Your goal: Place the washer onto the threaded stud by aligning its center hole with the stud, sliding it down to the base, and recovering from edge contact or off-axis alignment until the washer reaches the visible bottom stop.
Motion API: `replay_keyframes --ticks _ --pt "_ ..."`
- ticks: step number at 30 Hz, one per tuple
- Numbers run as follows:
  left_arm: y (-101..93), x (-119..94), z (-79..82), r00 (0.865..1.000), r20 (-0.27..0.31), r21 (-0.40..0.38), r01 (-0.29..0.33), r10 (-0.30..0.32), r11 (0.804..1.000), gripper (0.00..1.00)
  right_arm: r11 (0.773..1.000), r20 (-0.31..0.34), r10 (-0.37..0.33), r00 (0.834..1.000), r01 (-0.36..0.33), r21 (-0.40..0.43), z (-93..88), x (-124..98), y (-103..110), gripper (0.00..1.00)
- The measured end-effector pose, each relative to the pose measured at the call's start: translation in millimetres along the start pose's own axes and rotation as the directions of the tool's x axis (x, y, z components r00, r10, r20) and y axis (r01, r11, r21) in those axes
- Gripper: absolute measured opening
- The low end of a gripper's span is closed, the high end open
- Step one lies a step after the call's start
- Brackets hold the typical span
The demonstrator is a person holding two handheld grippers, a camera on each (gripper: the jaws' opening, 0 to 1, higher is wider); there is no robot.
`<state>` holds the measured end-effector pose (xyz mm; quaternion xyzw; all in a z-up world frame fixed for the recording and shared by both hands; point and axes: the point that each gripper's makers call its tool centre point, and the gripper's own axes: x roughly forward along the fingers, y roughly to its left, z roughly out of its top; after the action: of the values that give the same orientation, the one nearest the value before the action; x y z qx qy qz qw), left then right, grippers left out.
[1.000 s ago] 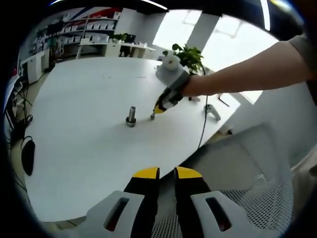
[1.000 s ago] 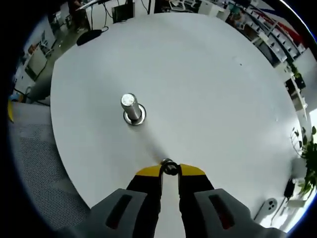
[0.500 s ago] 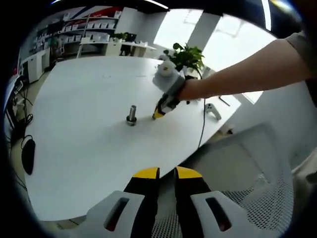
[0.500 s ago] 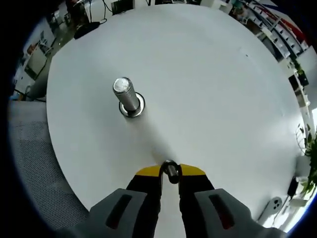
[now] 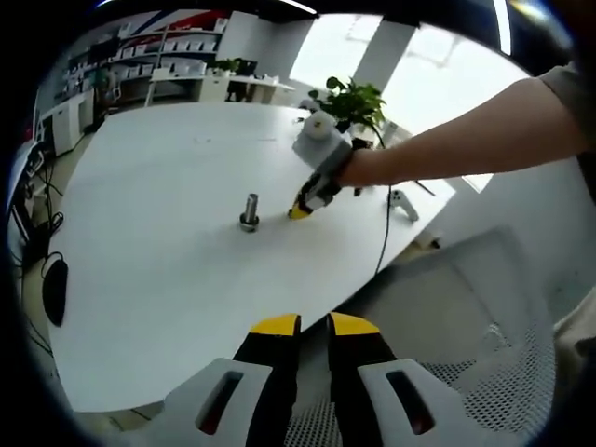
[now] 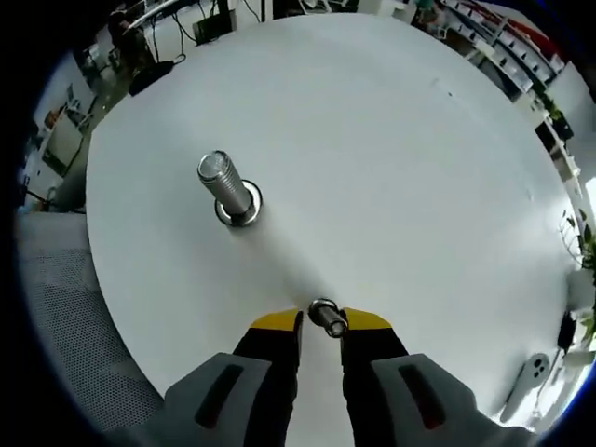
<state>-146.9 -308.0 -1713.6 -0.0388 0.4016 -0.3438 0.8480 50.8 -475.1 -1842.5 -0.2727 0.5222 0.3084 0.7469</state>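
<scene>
Yellow-tipped, grey-bodied left gripper point(image 5: 313, 326) is idling at the bottom centre of the left gripper view, its jaws nearly together and holding nothing. At that view's centre the right gripper point(image 5: 300, 210) is hovering just right of the upright threaded steel stud point(image 5: 250, 211) on the round white table point(image 5: 149, 270). In the right gripper view the right gripper point(image 6: 321, 321) is pinching the small silver ring-shaped washer point(image 6: 323, 314) at lower centre, with the stud point(image 6: 226, 187) well apart at upper left. To do this step well, the washer needs levelling and its hole needs centring over the stud's top before lowering — any edge contact calls for lifting and re-aiming. Compared with a second ago, the washer is riding higher off the table, and the stud is sitting further toward the upper left.
</scene>
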Motion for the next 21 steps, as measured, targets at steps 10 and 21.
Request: replay_keyframes --ticks 10,21 --pt "-6.6 0 0.8 1.000 0.007 0.018 0.030 -0.030 0.999 0.09 0.997 0.074 -0.040 0.996 0.035 0.070 -3.2 -26 6 0.25" --pt "-11.5 -1 4.0 0.998 0.026 0.028 0.059 -0.060 0.998 0.09 0.986 0.286 -0.086 0.954 0.041 0.159 -16.0 -99 18 0.31"
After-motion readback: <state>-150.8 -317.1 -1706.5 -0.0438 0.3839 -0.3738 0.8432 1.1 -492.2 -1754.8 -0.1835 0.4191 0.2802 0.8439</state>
